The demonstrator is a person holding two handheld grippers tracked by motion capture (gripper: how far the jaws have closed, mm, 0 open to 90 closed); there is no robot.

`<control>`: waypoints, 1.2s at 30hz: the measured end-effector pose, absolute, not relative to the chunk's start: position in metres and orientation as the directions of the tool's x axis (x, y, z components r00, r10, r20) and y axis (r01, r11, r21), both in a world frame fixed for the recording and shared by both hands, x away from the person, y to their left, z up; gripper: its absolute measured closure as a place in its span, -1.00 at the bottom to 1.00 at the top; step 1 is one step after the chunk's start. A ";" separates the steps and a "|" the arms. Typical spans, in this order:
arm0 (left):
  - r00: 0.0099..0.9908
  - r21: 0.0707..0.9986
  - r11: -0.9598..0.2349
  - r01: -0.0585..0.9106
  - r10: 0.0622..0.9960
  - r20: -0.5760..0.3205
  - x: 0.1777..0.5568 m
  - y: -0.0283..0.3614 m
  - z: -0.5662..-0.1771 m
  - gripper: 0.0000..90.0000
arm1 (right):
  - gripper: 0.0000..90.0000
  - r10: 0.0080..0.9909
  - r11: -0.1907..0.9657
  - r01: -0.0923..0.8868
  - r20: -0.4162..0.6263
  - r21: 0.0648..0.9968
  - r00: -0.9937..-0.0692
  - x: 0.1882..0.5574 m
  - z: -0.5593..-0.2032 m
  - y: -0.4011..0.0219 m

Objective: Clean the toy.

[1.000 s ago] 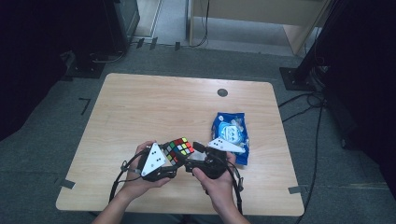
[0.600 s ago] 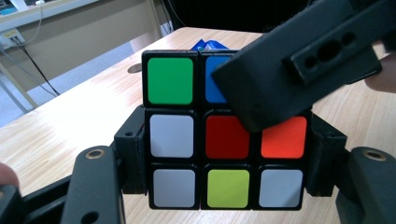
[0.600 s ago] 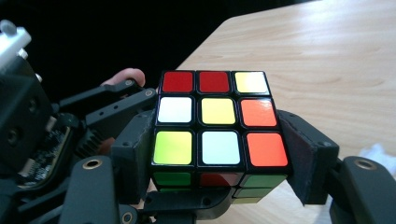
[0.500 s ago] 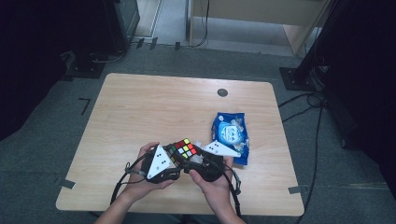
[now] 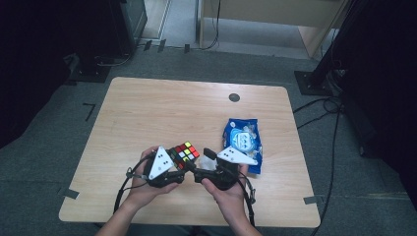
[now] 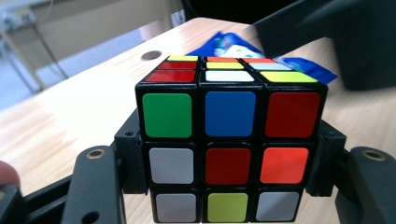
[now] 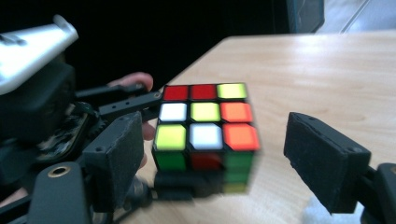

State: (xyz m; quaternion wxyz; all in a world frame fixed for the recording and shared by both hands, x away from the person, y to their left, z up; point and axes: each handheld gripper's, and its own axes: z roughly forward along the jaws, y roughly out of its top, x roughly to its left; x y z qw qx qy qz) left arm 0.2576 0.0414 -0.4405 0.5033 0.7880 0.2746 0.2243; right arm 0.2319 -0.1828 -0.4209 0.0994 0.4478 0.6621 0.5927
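One wooden table (image 5: 147,113) carries two loose items: one puzzle cube (image 5: 183,154) and one blue snack bag (image 5: 242,142). A single round dark grommet (image 5: 234,97) sits in the tabletop near the far edge, right of centre.

The puzzle cube is at the near centre of the table, between the two grippers. The left gripper (image 5: 172,169) clamps it: in the left gripper view, one black jaw presses each side of the cube (image 6: 231,140), and the face toward the camera shows nine stickers in three rows of three. The cube's lower part sits between the jaws, while its top row stands above them.

The right gripper (image 5: 209,164) is just beside the cube on its right. In the right gripper view its two jaws stand wide apart, one on each side of the cube (image 7: 205,128), with a visible gap at the right jaw; nothing is gripped.

The snack bag lies flat, to the right of the cube and just beyond the right gripper, partly under its grey plate.

Two hands hold the grippers, one each: the left hand (image 5: 142,191) and the right hand (image 5: 228,194), at the near edge.
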 end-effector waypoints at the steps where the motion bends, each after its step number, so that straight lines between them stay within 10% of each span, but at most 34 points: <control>1: 0.729 0.916 -0.331 0.228 0.682 0.066 0.261 0.046 -0.439 -0.24 | -0.50 0.720 -0.129 0.461 0.403 0.878 -0.565 0.232 -0.422 -0.187; 17: 0.699 0.922 -0.219 0.320 0.712 -0.073 0.264 0.048 -0.432 -0.24 | -0.59 0.713 -0.025 0.391 0.291 0.920 -0.638 0.233 -0.471 -0.144; 36: 0.742 0.912 -0.238 0.335 0.663 -0.100 0.262 0.042 -0.432 -0.25 | -0.22 0.734 0.028 0.287 0.175 0.958 -0.656 0.232 -0.474 -0.147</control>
